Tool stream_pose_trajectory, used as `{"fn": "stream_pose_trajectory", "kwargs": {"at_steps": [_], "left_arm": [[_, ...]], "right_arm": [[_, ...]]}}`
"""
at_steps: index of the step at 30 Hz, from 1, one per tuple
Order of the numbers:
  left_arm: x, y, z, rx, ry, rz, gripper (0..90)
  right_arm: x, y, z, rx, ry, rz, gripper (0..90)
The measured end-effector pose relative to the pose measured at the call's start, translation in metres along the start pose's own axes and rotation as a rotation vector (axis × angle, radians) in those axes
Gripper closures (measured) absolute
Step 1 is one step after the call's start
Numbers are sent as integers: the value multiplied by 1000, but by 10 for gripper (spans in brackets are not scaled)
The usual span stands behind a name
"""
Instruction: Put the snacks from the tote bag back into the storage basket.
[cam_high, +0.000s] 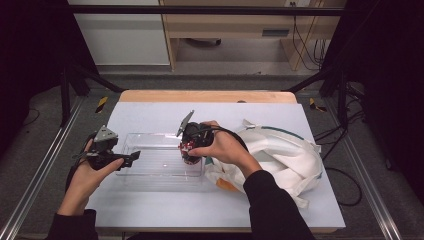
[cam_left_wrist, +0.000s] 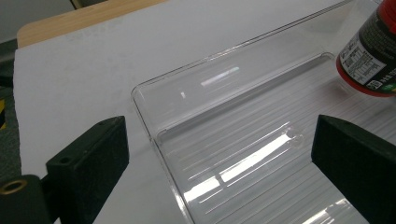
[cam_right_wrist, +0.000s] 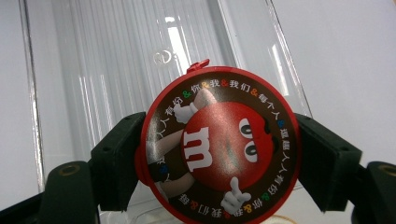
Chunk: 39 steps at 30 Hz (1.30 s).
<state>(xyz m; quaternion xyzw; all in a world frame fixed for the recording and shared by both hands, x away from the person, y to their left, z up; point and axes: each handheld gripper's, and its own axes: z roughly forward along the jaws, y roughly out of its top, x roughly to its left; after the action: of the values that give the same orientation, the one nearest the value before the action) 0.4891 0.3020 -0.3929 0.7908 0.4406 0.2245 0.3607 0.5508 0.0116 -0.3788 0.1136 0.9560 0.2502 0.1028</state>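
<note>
Right tool (cam_right_wrist: 219, 163) pointing down, clamping candy tub (cam_right_wrist: 218, 147)

A: What's the work surface?
B: White sheet (cam_high: 150, 112) over a wooden tabletop (cam_high: 207, 96); wood shows at far edge.
A: Bkgd?
B: Light wood cabinet (cam_high: 225, 25), cables (cam_high: 305, 45) hanging at its right. 2 yellow-black tape marks (cam_high: 101, 104) on grey floor (cam_high: 45, 115), 1 per side.

The high view is dim at its left and right edges, nearly black, while the white bench (cam_high: 150, 210) at center is evenly lit from above with soft shadows. In the left gripper view, bright streaks of glare cross the clear plastic tray (cam_left_wrist: 243, 158). The candy tub lid (cam_right_wrist: 219, 144) looks sharp, with slight sheen.
</note>
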Motion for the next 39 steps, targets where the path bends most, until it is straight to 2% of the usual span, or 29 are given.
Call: {"fn": "stream_pose_trajectory", "kwargs": {"at_steps": [6,11,22,26,39], "left_arm": [[0,0,0,-2,-3,0,39],[0,0,0,-2,-3,1,40],[-1,0,0,-3,-7,3,39],[0,0,0,1,-6,1,39],[-1,0,1,3,-10,4,39]], "right_arm": [[0,-1,2,8,-3,11,248],[0,-2,5,14,-6,-5,248],[3,-3,12,35,-7,-1,247],[3,-3,14,48,-4,-22,247],[5,-4,20,69,-4,-24,247]]}}
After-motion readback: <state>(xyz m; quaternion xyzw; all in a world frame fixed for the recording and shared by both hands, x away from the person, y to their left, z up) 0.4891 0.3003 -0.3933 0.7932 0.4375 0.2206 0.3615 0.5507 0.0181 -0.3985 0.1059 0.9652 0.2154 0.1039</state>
